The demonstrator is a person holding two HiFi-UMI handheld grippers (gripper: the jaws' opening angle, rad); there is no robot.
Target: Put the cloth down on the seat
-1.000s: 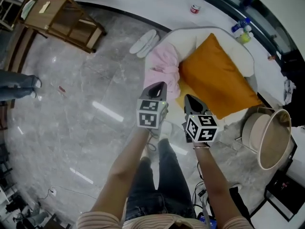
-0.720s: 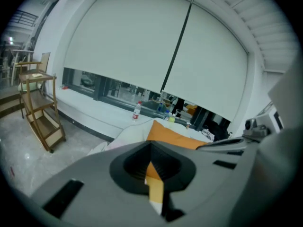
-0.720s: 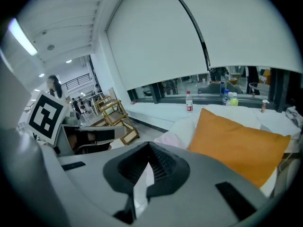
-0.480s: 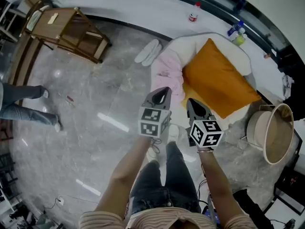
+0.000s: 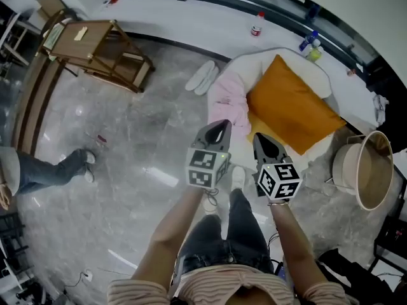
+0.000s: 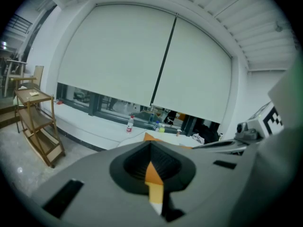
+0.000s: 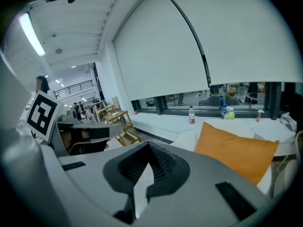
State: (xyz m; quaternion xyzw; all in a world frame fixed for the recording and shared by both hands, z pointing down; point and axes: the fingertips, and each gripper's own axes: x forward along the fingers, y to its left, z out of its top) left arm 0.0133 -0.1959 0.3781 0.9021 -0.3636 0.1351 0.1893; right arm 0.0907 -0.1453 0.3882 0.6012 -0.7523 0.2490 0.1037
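Note:
The pink cloth [image 5: 226, 100] lies crumpled on the left side of the white seat [image 5: 251, 53], beside an orange cushion [image 5: 286, 103]. My left gripper [image 5: 220, 124] is shut and empty, its tip just in front of the cloth's near edge in the head view. My right gripper [image 5: 259, 137] hangs next to it, shut and empty too, in front of the cushion's near corner. In the left gripper view the gripper [image 6: 151, 144] has its jaws closed, with a sliver of the cushion [image 6: 152, 170] showing past them. The right gripper view has the gripper [image 7: 148, 146] in front of the cushion [image 7: 236, 150].
A wooden shelf stand [image 5: 95, 49] is on the floor at the far left. White slippers [image 5: 205, 76] lie left of the seat. A round pale basket [image 5: 365, 170] stands at the right. Bottles [image 5: 256, 24] sit on the white ledge behind. Another person's legs [image 5: 51, 170] are at the left edge.
Both grippers, still shut, have lifted and drawn back from the seat. The cloth stays where it lay. The person at the left has walked along the floor.

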